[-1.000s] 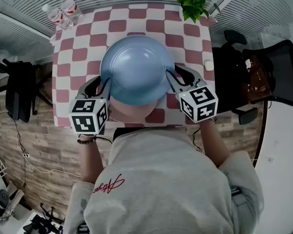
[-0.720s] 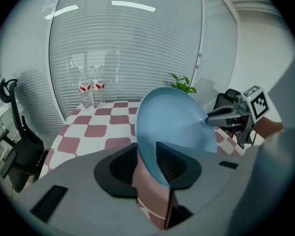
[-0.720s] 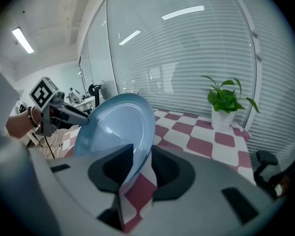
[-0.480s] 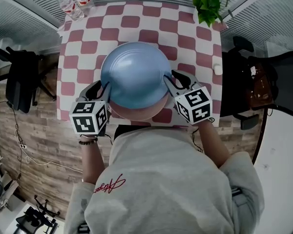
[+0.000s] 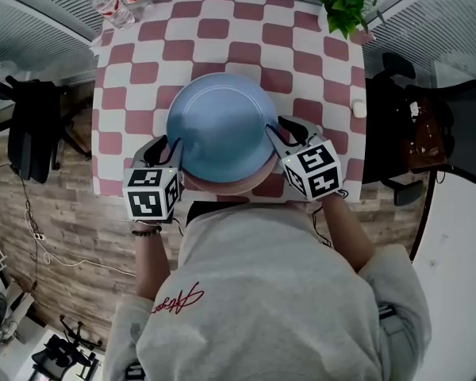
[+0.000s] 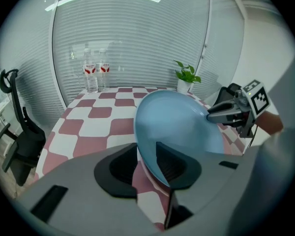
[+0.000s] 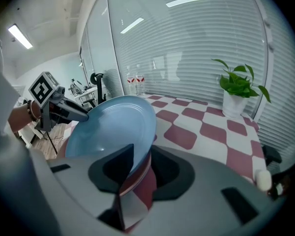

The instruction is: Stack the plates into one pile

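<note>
Left gripper (image 5: 165, 151) was clamped on the blue plate's (image 5: 222, 125) left rim, right gripper (image 5: 282, 133) on its right rim. The plate was held over the pink plate (image 5: 230, 187) near the table's (image 5: 222, 30) front edge. Risk: blue sat offset toward the far side, so an uneven release could tip it or land it off-centre and nudge the pile toward that edge. Only the head view showed the pink crescent. The gripper views showed the rim seated between the pads, plus the bottles (image 6: 94, 75) and plant (image 6: 187, 77) beyond.
</note>
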Demonstrator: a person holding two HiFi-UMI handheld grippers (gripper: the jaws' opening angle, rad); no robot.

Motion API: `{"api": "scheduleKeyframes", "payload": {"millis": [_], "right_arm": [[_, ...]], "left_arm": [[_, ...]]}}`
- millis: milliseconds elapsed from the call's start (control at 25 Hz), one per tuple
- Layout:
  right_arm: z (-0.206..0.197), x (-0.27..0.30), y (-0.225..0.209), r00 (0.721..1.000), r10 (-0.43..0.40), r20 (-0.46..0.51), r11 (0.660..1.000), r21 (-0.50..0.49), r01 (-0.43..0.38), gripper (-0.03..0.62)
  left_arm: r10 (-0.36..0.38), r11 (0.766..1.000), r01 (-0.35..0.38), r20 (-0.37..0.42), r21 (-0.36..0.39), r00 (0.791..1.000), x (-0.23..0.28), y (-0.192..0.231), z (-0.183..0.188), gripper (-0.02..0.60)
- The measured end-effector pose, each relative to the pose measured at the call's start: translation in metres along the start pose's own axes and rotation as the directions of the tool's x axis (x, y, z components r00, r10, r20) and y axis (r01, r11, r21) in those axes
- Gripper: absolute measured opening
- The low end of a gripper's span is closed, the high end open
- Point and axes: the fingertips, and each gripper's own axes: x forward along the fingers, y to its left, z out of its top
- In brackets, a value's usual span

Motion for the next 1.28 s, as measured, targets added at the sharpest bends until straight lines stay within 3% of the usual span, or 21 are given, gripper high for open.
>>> {"api": "scheduleKeyframes", "payload": {"millis": [600,840,1080,1280], "right_arm": [[-0.017,0.001,0.003,1.000,0.008,-0.024,1.000,-0.003,-0.008,0.118],[-0.022,-0.001,0.005,1.000,0.015,-0.027,1.000,0.002,-0.015,0.119],[-0.025,0.001,0.008,1.000,0.001,-0.026,0.999,-0.044,-0.002,0.121],[-0.027,0.000,0.012,0.999,0.043,-0.018,0.999,-0.014,-0.043,0.147]], "left_arm": [[-0.016,1.000,0.018,-0.078,0.024,0.997,0.005,-0.008,-0.028,0.130],[-0.019,1.000,0.019,-0.090,-0.011,0.996,0.003,-0.010,-0.032,0.130],[-0.009,1.000,0.011,-0.143,0.016,0.990,0.007,-0.012,-0.044,0.130],[-0.018,1.000,0.018,-0.145,0.000,0.989,0.006,-0.014,-0.047,0.131]]}}
